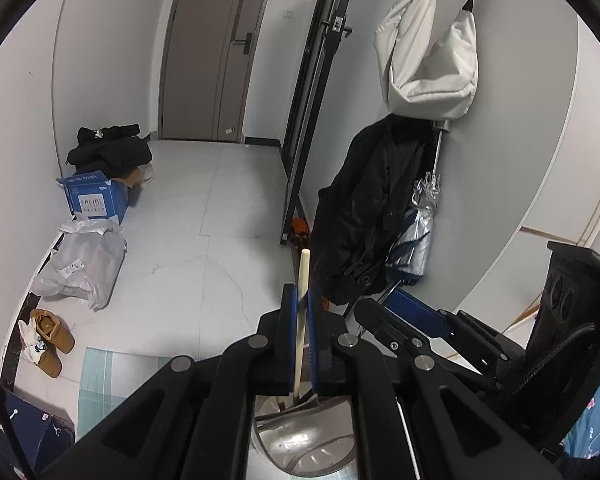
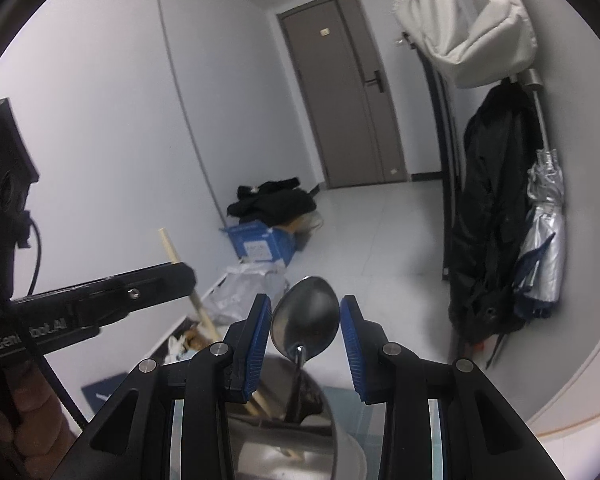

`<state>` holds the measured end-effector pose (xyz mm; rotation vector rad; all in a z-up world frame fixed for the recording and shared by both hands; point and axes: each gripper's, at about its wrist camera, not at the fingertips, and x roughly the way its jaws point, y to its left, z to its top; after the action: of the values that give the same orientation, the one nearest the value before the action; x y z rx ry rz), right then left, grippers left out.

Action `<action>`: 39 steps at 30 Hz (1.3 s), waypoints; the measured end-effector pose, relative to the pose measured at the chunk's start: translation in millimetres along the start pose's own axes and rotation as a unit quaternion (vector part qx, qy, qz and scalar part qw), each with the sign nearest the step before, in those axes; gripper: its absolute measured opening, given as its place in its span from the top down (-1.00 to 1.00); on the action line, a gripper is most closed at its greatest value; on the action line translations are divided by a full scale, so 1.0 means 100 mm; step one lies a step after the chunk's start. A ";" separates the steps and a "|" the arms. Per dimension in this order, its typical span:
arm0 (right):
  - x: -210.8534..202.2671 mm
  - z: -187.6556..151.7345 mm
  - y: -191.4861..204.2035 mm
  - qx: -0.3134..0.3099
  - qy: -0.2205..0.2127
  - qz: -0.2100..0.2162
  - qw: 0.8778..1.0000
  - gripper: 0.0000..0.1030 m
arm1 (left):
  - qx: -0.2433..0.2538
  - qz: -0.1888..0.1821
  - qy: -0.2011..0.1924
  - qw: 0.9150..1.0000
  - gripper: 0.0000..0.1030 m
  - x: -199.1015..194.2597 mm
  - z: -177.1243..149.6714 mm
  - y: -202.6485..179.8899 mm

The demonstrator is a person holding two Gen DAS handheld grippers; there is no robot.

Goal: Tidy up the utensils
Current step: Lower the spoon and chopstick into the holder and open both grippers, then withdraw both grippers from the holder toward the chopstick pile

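- Currently my left gripper jaws are clamping a wooden chopstick, its lower end inside the steel bowl.
- My right gripper jaws are gripping the metal spoon by its bowl, handle pointing down into the same bowl.

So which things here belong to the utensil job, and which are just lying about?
Job:
- wooden chopstick, in left gripper
- metal spoon, between right gripper pads
- steel container

Lying about:
- blue box
- brown shoes
- black coat
- folded umbrella
- white bag
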<state>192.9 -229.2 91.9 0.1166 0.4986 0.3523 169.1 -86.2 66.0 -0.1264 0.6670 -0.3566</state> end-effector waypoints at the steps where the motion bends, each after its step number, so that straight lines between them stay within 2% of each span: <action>1: 0.01 -0.02 0.01 -0.003 0.005 0.000 1.000 0.33 | 0.000 -0.001 0.002 1.000 0.97 0.01 -0.01 0.01; 9: 0.13 -0.13 0.09 -0.029 0.056 0.015 0.998 0.31 | -0.012 -0.048 0.038 0.998 0.96 0.10 -0.13 0.12; 12: 0.19 -0.14 0.13 -0.041 0.082 0.021 0.996 0.31 | -0.024 -0.060 0.038 0.997 0.95 0.06 -0.14 0.18; 16: 0.17 -0.17 0.14 -0.045 0.094 0.024 0.994 0.23 | -0.042 -0.077 0.036 0.995 0.94 -0.05 -0.12 0.25; 20: 0.01 -0.22 0.15 -0.048 0.095 0.018 0.994 0.13 | -0.037 -0.070 0.036 0.996 0.86 -0.12 -0.12 0.26; 26: -0.34 -0.29 0.20 -0.049 0.075 -0.007 0.996 -0.06 | -0.048 -0.044 0.023 0.998 0.44 -0.30 -0.16 0.30; 28: -0.47 -0.30 0.24 -0.048 0.063 -0.010 0.997 -0.16 | -0.058 -0.029 0.016 0.998 0.17 -0.39 -0.19 0.31; 29: -0.51 -0.29 0.26 -0.048 0.058 -0.011 0.997 -0.20 | -0.061 -0.023 0.013 0.998 0.12 -0.43 -0.20 0.32; 34: -0.77 -0.29 0.45 -0.053 0.029 -0.010 0.998 -0.33 | -0.069 0.017 -0.014 0.997 -0.47 -0.69 -0.27 0.32; 38: -0.97 -0.33 0.65 -0.057 -0.001 -0.012 0.998 -0.51 | -0.079 0.042 -0.035 0.995 -0.64 -0.89 -0.35 0.34; 39: -1.00 -0.35 0.67 -0.058 -0.007 -0.012 0.998 -0.53 | -0.079 0.059 -0.038 0.994 -0.68 -0.92 -0.37 0.34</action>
<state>73.4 -201.5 119.7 0.0005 0.4652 0.3553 88.4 -21.4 83.2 -0.2487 0.6241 -0.1850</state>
